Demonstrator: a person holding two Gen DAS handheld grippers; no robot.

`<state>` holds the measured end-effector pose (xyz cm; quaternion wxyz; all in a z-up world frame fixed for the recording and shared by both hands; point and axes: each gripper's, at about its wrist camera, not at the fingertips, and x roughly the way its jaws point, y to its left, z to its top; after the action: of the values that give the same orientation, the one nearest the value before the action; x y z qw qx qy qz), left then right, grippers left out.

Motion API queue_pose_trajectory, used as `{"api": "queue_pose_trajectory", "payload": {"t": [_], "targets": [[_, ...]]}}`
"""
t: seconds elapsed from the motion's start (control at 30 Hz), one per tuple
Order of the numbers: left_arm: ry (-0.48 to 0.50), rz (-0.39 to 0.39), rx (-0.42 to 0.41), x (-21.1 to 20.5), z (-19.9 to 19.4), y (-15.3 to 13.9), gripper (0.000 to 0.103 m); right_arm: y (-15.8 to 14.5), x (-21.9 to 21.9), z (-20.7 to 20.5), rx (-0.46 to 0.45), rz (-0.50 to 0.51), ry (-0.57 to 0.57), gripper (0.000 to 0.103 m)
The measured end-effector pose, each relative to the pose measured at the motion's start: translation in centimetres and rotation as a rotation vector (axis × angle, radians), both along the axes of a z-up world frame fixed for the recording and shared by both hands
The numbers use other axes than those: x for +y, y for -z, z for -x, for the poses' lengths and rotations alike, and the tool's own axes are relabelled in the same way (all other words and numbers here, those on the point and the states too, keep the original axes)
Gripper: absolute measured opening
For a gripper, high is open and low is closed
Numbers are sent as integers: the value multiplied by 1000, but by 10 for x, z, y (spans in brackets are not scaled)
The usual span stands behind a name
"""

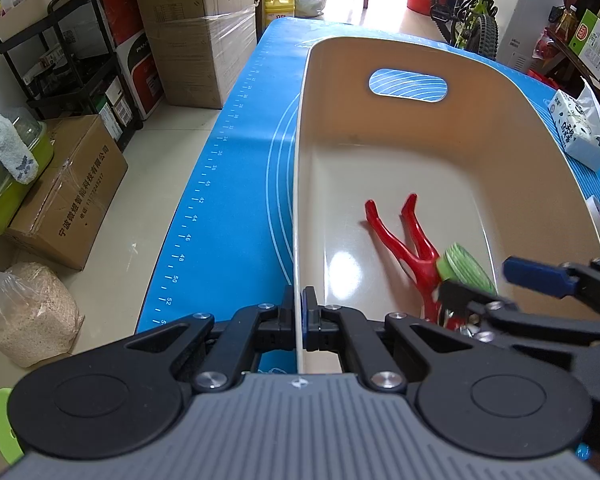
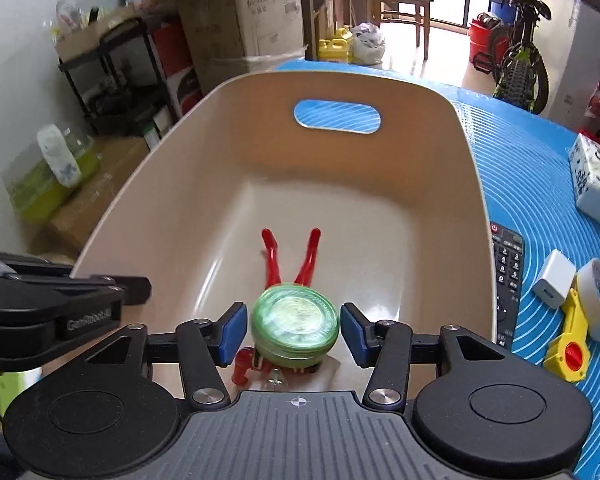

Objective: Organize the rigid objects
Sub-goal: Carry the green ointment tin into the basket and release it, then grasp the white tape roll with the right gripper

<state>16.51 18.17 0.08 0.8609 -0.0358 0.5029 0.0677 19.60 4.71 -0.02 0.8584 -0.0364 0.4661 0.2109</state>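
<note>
Now the green round tin (image 2: 294, 322) sits between the parted pads of the right tool (image 2: 294, 330), over the red pliers (image 2: 290, 258) low in the beige tub (image 2: 148, 184).
Both pads stand clear of the tin, so it looks released; the left tool (image 1: 302, 318) is clamped on the tub's thin near rim. Likely light, stiff and smooth, the tin is best taken across its flat sides. Readable: "GenRobot.AI" on the left tool at lower left; carton print at upper left is too blurred to read. A remote (image 2: 506, 276) lies on the blue bench mat (image 2: 532, 184).
</note>
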Motion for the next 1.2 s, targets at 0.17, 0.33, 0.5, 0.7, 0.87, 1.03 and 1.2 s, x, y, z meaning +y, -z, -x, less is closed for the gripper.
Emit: {"api": "queue_pose_trajectory", "payload": {"t": [0.17,0.33,0.5,0.7,0.87,1.03,1.2], "targets": [[1,-3,1,0,0,0,4,-19,-17,6,-44,-48,0,64],[1,-5,1,0,0,0,4,-46,-42,9,-129,-45,33,65],[2,-11,2,-1,0,-1,4,-58,-84,9,-177,-28,117,66],[3,-13,3,-1,1,-1,4,-45,-143,2,-180,41,238,66],[7,-20,4,-2,1,-2,5,-24,-175,-9,-159,57,268,62],[10,-26,5,-3,0,-2,5,-5,-187,-25,-158,76,259,58],[13,-26,7,-3,0,-2,5,11,-190,-46,-146,94,265,51]]}}
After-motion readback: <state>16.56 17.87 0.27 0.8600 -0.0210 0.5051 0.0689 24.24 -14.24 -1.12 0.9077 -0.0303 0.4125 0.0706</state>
